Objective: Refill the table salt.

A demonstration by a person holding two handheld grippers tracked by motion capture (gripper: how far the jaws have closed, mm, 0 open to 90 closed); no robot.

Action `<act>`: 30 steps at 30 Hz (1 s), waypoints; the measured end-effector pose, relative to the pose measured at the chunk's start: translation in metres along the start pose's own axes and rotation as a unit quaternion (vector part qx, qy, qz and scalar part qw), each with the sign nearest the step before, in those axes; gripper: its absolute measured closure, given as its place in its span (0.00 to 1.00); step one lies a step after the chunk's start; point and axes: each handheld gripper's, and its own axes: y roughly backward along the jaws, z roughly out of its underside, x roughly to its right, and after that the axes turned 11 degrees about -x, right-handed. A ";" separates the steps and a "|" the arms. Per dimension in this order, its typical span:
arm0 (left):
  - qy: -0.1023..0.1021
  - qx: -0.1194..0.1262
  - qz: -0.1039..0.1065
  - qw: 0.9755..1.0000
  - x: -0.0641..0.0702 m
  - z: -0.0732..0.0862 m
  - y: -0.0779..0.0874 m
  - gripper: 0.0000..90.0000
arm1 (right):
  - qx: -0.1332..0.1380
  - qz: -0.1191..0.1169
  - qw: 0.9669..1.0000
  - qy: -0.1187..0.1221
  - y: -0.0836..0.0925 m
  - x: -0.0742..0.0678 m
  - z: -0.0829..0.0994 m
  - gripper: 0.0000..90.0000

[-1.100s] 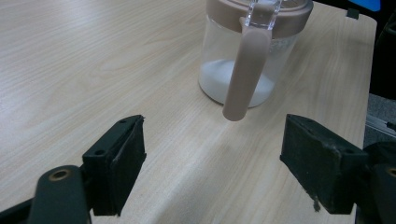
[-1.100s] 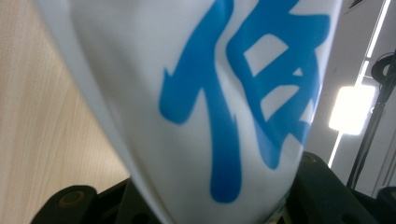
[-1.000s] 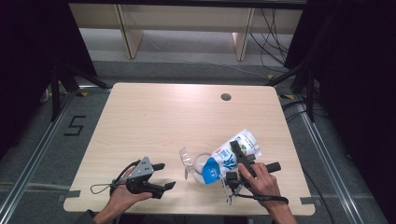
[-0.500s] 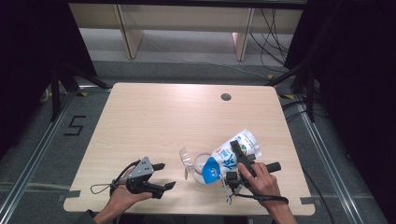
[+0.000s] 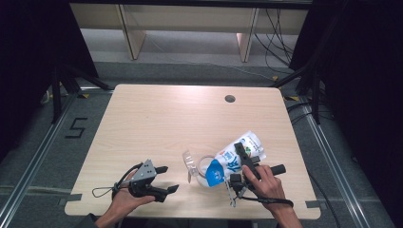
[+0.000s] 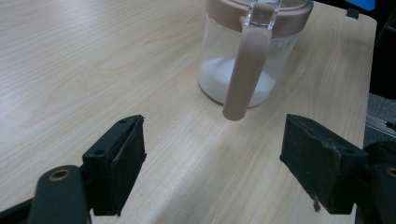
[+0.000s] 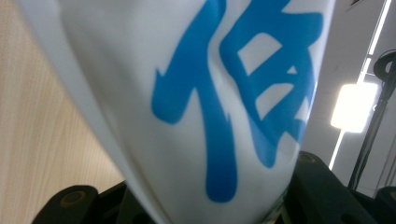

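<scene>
A white pouch with blue lettering (image 5: 233,159) is tilted over a clear jar (image 5: 202,167), its blue end at the jar's mouth. My right gripper (image 5: 243,164) is shut on the pouch; in the right gripper view the pouch (image 7: 196,93) presses between both jaws. The jar (image 6: 252,51) has a brown lid and handle and holds a layer of white powder. My left gripper (image 5: 167,179) rests on the table at the front left, jaws wide open with nothing between them, pointing toward the jar; in its own view the gripper (image 6: 215,163) faces the jar's handle.
The wooden table (image 5: 157,118) has a small round hole (image 5: 230,99) near its far right edge. A clear flap (image 5: 189,164) stands up from the jar at its left. Black frames and cables stand around the table.
</scene>
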 end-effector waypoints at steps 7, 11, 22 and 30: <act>-0.015 -0.001 -0.002 1.000 -0.002 0.000 0.001 0.23 | 0.004 0.006 1.000 0.005 -0.001 0.001 0.000 0.73; -0.015 -0.001 -0.002 1.000 -0.002 -0.001 0.001 0.24 | 0.002 0.007 1.000 0.003 0.000 0.002 0.000 0.73; -0.015 -0.001 -0.002 1.000 -0.002 -0.001 0.001 0.24 | -0.005 0.000 1.000 0.011 0.001 0.003 0.001 0.73; -0.015 -0.001 -0.002 1.000 -0.002 0.000 0.001 0.24 | 0.001 0.011 1.000 0.016 0.001 0.004 0.001 0.74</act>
